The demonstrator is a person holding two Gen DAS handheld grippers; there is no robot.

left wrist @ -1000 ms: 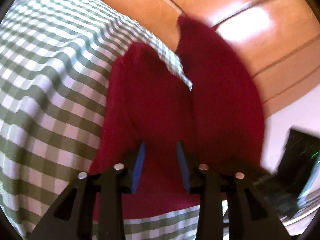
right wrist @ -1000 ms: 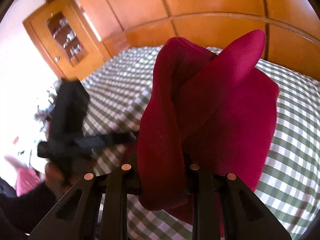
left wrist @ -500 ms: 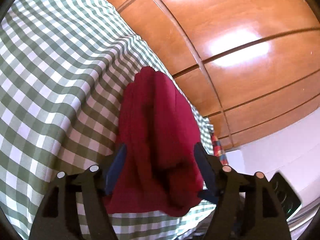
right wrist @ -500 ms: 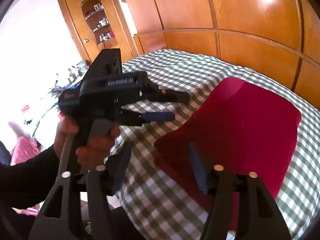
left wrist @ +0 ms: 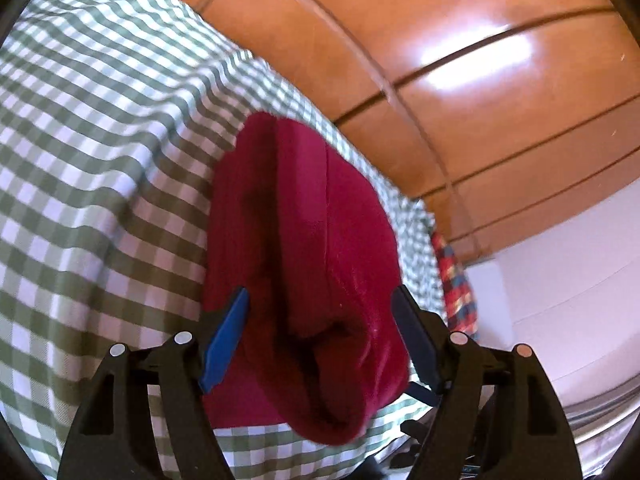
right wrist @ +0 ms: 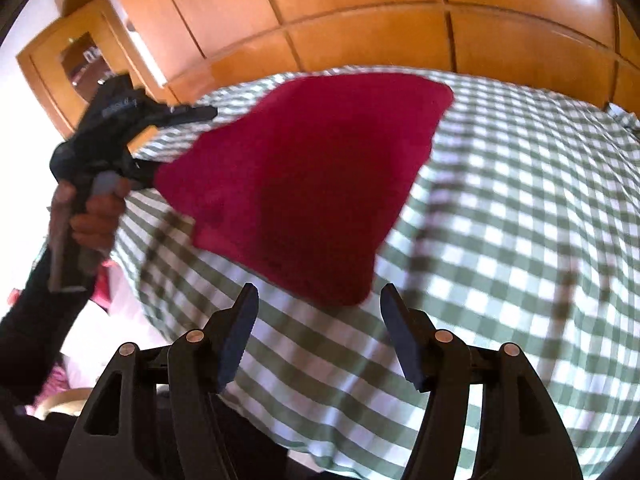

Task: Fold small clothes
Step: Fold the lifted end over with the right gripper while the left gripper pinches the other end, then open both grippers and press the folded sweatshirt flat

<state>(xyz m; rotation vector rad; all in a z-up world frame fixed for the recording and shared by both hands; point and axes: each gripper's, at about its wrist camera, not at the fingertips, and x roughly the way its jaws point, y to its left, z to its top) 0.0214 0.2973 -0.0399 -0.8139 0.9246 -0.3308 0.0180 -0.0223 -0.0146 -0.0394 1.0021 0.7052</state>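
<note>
A dark red small garment lies folded on the green-and-white checked bedspread. In the left wrist view my left gripper is open, its blue-padded jaws standing wide on either side of the garment's near end. In the right wrist view the garment lies flat ahead of my right gripper, which is open and empty just short of the garment's near corner. The left gripper shows there at the garment's left edge, held in a hand.
Wooden wardrobe panels stand behind the bed. A red plaid cloth hangs at the bed's edge by a white wall. The checked bedspread stretches to the right of the garment. A wooden cabinet stands far left.
Both grippers have let go of the red garment and opened. It went from hanging bunched in the jaws to lying folded on the bed. The right gripper has drawn back from it.
</note>
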